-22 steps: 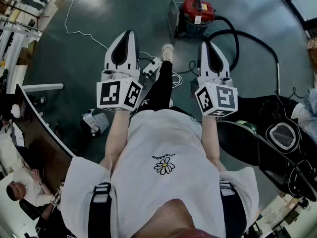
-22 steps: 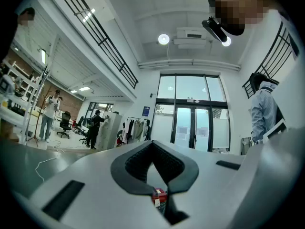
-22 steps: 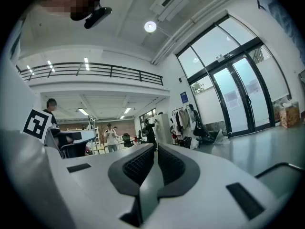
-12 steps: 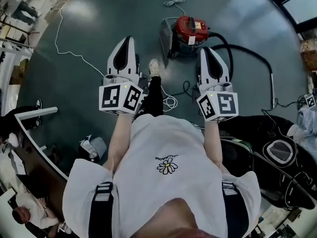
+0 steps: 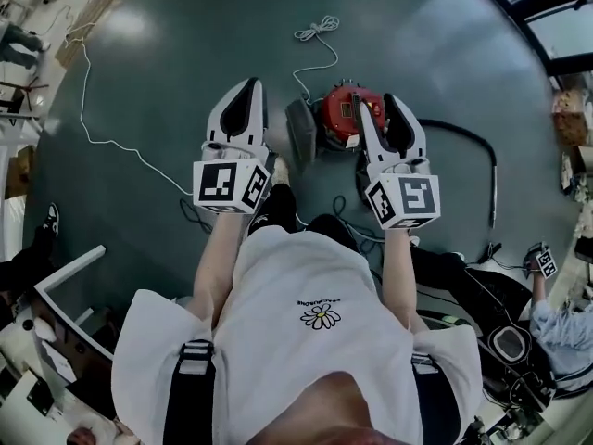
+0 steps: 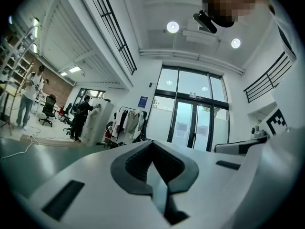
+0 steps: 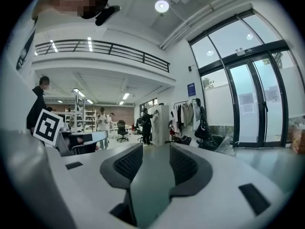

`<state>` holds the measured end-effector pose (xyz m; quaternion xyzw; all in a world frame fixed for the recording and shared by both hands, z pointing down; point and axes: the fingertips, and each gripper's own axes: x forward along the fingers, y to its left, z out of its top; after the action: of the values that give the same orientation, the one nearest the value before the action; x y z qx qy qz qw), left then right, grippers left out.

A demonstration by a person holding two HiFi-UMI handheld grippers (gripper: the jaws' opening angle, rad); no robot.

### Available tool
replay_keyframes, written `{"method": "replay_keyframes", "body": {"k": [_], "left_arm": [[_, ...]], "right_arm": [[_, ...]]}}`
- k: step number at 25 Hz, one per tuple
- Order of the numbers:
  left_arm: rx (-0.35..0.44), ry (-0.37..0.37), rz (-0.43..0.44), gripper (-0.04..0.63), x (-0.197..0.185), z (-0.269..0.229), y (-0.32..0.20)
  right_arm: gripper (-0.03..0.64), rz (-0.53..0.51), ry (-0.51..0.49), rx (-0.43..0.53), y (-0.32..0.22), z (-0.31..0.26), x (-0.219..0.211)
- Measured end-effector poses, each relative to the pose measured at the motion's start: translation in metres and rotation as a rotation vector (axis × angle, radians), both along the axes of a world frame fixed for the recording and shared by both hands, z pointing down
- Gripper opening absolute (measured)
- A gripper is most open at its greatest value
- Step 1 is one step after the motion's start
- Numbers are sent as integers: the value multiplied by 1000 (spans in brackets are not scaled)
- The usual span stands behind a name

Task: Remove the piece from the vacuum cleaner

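A red vacuum cleaner (image 5: 338, 109) sits on the grey-green floor (image 5: 185, 54) at the person's 12 o'clock, its black hose (image 5: 488, 170) curving off toward 3 o'clock, a white cord (image 5: 310, 40) lying at its 12 o'clock. The right hand-held gripper (image 5: 378, 106), jaws spread and empty, shows over the machine's right side; the left hand-held gripper (image 5: 246, 86), pressed together on nothing, is at its 9 o'clock

Head view steeply down onto the vacuum cleaner (image 5: 341, 114) — both gripper views roughly level, outward toward shared glass doors (image 6: 193, 123).
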<state>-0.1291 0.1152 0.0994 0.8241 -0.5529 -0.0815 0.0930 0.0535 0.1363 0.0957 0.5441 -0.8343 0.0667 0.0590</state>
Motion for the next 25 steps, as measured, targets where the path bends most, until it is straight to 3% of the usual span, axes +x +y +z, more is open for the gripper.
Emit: {"method": "replay_keyframes", "body": {"k": [3,6,7,9,13,17,21,23,25], "left_arm": [[-22,-17,20,3,8,13,-53],[-82,-32,18,3,18,39,-76],[-116,-38,15,3,21,51,-81],[-193,-57,10,3,26,79,-88],[-349,-82,11,3,38,146,-99],[-452,-134,25,3,54,210,-114],[-568,-140,-52,3,52,261,-114],[-658,-192,-30,47,59,298,-108],[-759,-195,17,160,77,343,-110]], "right_arm": [[161,43,4,-65,-48,26,10],[158,102,-75,-172,-65,66,28],[136,123,-72,-204,-69,79,35],[12,150,-6,-254,-77,106,46],[12,79,106,-354,-103,169,51],[12,38,164,-489,-125,261,58],[12,7,195,-630,-120,339,69],[12,-39,207,-686,-115,374,67],[12,-122,207,-697,-121,401,59]]}}
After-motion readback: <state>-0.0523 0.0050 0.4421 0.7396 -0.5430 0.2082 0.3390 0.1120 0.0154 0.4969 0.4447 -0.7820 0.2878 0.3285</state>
